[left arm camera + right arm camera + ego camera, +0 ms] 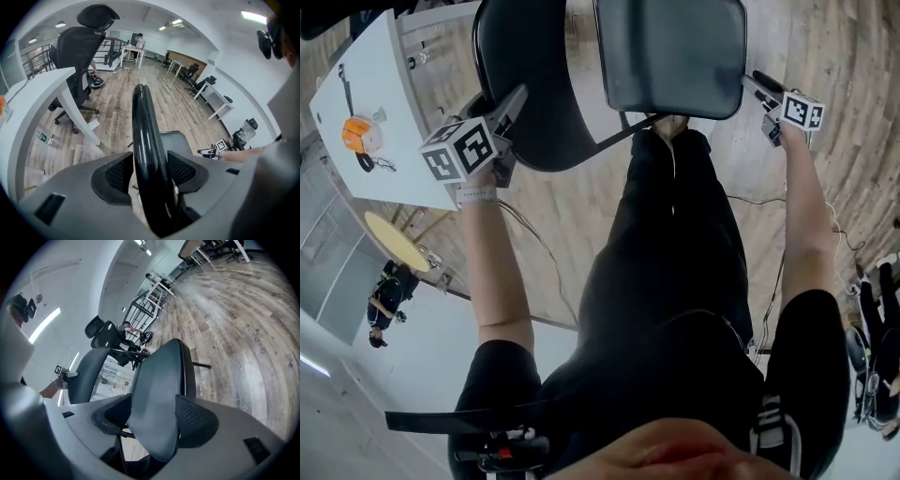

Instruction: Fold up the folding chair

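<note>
The folding chair [675, 56] stood open on the wood floor right in front of the person, its dark seat [157, 394] toward the right hand and its black backrest [530, 94] toward the left. To the left, a white table [394, 75] carried a small orange object [356, 133].

The left gripper [150, 157] had its jaws spread wide, with the glossy rim of the backrest running up between the two pads. The rim nearly filled the gap, but no squeeze on it could be seen. The right gripper [153, 401] also had its jaws apart, set on either side of the seat's edge. The seat panel stood on edge between the pads with space left at the sides.

In the head view the top of the backrest and the far part of the seat were cut off by the frame. The person's black trousers [675, 244] covered most of the chair's frame, leaving one thin bar [623, 134] showing below the seat. The chair's legs could not be made out. Whether either rim actually touched a pad was hard to tell.
</note>
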`<action>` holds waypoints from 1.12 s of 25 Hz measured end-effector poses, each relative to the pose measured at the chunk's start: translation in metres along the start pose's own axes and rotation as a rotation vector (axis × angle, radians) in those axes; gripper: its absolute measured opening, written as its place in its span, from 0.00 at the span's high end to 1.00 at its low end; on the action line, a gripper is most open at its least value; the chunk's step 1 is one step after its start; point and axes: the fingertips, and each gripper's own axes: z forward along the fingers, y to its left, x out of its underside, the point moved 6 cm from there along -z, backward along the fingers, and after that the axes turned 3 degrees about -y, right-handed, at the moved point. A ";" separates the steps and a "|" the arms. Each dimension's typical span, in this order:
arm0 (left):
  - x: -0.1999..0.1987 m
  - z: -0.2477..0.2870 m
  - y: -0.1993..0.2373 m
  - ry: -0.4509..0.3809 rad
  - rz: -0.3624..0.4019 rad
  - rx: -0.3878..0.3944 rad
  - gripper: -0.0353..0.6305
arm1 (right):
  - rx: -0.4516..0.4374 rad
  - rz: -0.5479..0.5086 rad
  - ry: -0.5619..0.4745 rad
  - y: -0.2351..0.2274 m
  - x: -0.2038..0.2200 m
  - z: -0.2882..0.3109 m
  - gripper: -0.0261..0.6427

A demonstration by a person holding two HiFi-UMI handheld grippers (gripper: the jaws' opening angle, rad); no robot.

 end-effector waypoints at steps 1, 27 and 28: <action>-0.001 0.003 -0.002 0.009 0.006 -0.005 0.61 | -0.008 0.005 0.025 -0.007 0.001 0.003 0.55; 0.000 0.019 -0.006 0.193 -0.084 0.129 0.87 | -0.314 0.230 0.176 -0.085 0.006 0.069 0.50; 0.000 0.018 -0.006 0.193 -0.084 0.126 0.87 | -0.316 0.234 0.176 -0.087 0.007 0.070 0.50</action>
